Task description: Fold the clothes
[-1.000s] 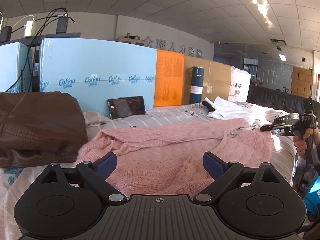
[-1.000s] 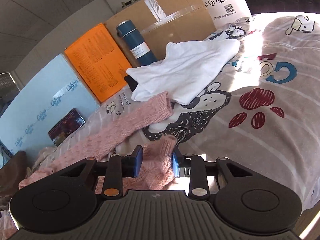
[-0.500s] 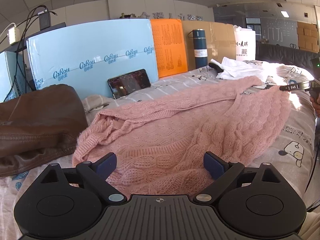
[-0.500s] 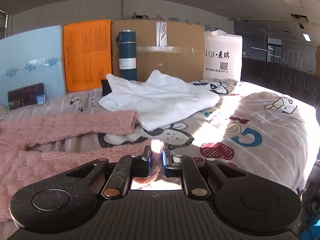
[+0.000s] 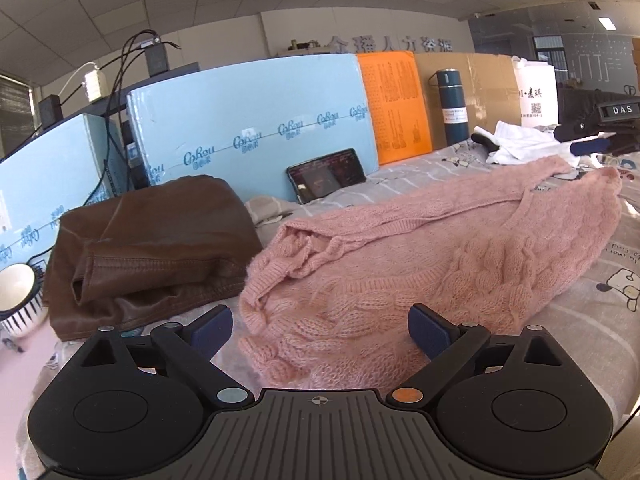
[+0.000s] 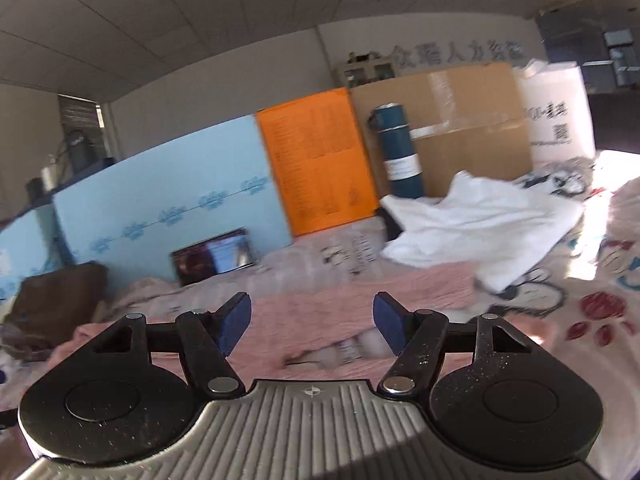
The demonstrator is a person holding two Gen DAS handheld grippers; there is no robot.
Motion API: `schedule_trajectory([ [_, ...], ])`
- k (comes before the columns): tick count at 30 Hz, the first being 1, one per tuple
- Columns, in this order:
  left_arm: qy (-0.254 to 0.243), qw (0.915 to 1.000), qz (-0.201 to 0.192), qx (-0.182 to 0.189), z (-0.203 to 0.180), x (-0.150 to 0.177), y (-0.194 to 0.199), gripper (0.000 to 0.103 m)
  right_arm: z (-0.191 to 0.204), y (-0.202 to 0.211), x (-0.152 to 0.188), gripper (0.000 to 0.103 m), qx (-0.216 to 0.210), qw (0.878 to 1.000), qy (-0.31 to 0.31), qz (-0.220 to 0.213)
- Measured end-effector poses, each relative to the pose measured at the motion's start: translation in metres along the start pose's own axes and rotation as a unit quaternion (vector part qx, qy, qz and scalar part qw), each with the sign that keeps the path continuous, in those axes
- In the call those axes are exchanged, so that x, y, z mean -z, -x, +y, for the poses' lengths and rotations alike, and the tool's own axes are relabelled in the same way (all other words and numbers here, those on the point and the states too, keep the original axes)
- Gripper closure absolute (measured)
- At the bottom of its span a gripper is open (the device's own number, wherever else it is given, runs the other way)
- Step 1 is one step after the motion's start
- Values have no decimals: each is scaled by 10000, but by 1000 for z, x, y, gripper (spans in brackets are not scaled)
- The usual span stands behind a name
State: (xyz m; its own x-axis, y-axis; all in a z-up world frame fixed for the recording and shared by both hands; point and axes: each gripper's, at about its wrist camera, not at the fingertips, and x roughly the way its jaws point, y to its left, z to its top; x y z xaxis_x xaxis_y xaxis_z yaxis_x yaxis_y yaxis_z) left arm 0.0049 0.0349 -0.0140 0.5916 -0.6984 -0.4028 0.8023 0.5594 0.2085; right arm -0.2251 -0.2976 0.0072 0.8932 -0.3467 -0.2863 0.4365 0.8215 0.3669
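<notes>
1. Left wrist view: the pink knit sweater [image 5: 432,248] lies spread across the printed bedsheet [image 5: 612,280], its bunched near-left end just ahead of the left gripper [image 5: 320,330], whose jaws stand spread with nothing pinched between them.
2. The right gripper [image 6: 312,322] hangs over the sweater's far-right part; its jaws are opening and no cloth sits between the pads, so that end looks just let go.
3. Judged step: one fold laid, the next grasp to be chosen. Pick the hem or a cuff, not the loose middle, since thick cable knit slips and bunches.
4. Take a full layer of knit deep between the pads before lifting, and lift both ends together so the fold line stays straight.
5. Keep the fold clear of the brown leather garment [image 5: 152,248] to the left and the white garment [image 6: 480,220] at the far right, which the sleeve end lies just beside.
6. Lay the cloth down flat before letting go.
</notes>
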Motion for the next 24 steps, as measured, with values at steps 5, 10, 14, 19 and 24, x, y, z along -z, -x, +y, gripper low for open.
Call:
schedule_trajectory([
  [5, 422, 9986, -60, -306, 19, 7, 11, 6, 54, -59, 30, 38, -1005, 9888, -105, 1100],
  [10, 657, 9967, -153, -458, 32, 11, 19, 6, 94, -82, 57, 65, -1092, 9785, 599, 1646],
  [14, 774, 9958, -246, -414, 36, 10, 18, 6, 108, -58, 62, 90, -1562, 9702, 1225, 1386],
  [19, 871, 9950, -423, -250, 35, 5, 12, 6, 100, -12, 37, 91, -1525, 9815, 1073, 443],
  [24, 822, 9951, -527, 173, 19, -5, 0, 6, 90, 0, 31, 91, -1332, 9854, 1009, 331],
])
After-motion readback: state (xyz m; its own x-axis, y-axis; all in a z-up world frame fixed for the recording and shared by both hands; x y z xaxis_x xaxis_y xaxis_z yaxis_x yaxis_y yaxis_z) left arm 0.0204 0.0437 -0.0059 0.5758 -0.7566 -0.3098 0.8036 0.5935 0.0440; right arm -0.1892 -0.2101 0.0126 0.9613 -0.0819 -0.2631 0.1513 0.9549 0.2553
